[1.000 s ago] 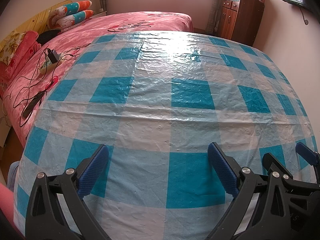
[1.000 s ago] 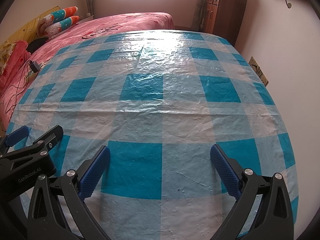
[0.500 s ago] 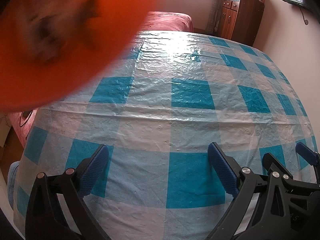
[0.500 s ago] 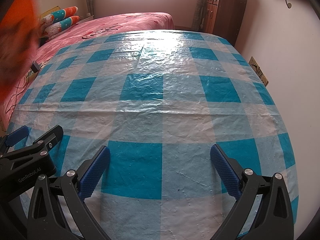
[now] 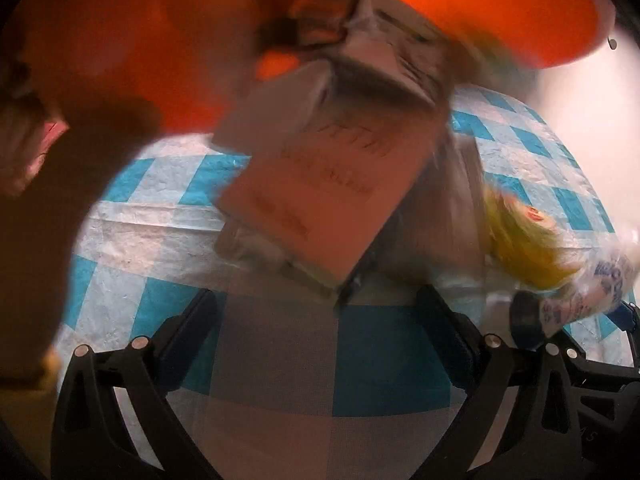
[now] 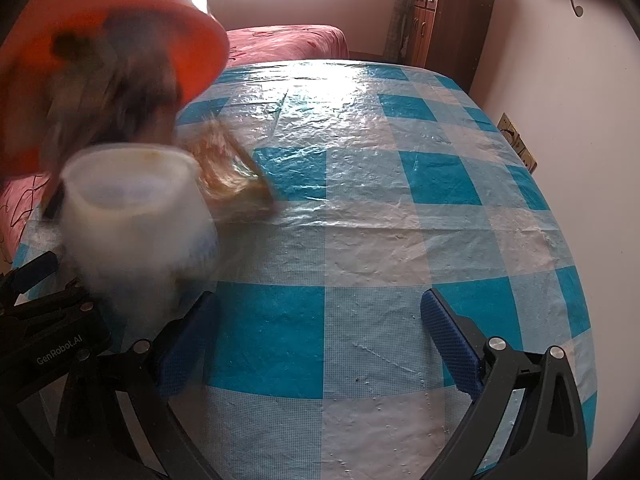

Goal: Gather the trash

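Tools gaping and grasping nothing: left tool, right tool, both waiting low over the checked counter. Trash tumbling out just ahead: grey carton mid-air, white tub dropping beside the left tool, yellow wrapper blurring. Orange bin tipping overhead. Likely risk: rolling off the counter edge, bouncing against the tools. Blurring badly; hiding most of the counter and bed beyond.

An orange bin has tipped, spilling trash onto the tablecloth.
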